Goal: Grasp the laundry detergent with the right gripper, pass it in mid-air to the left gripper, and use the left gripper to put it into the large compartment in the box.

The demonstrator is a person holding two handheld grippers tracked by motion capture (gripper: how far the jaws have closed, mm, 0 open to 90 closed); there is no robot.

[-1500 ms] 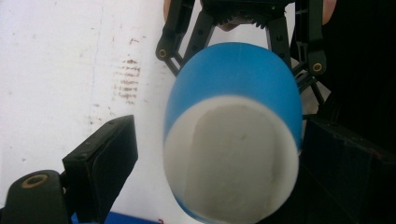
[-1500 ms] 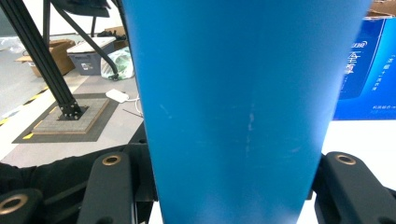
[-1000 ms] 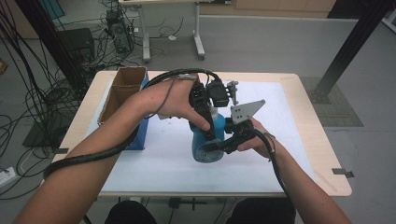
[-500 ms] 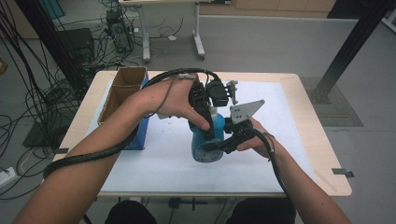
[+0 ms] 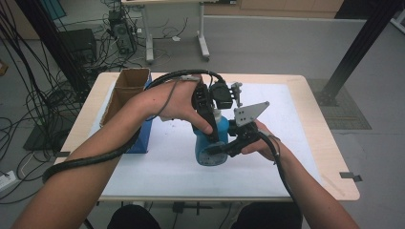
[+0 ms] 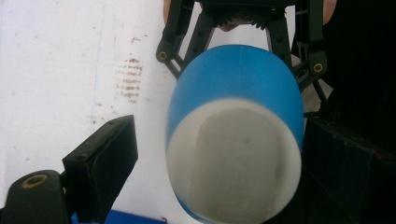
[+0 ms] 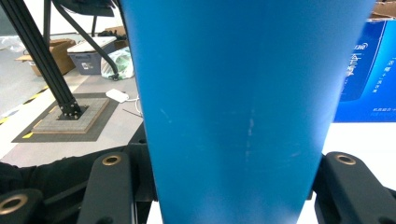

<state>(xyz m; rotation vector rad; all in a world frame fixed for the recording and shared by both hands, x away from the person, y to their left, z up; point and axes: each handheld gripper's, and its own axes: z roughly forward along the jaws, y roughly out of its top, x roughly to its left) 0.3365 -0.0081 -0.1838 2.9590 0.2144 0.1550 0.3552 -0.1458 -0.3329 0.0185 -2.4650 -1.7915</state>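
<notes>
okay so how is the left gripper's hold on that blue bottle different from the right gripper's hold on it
The left gripper comes at the blue plastic bottle with the white top from above, one jaw standing apart from it with white table in the gap; the right gripper comes from the side, lower down, both jaws tight against its body. Both meet on the bottle.

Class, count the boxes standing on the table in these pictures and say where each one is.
2. An open cardboard box stands at the table's far left edge; a blue printed box stands against its near side, partly behind the person's left forearm. That forearm could hide more.

White-topped table (image 5: 296,143), blue box (image 5: 143,136) on it.
</notes>
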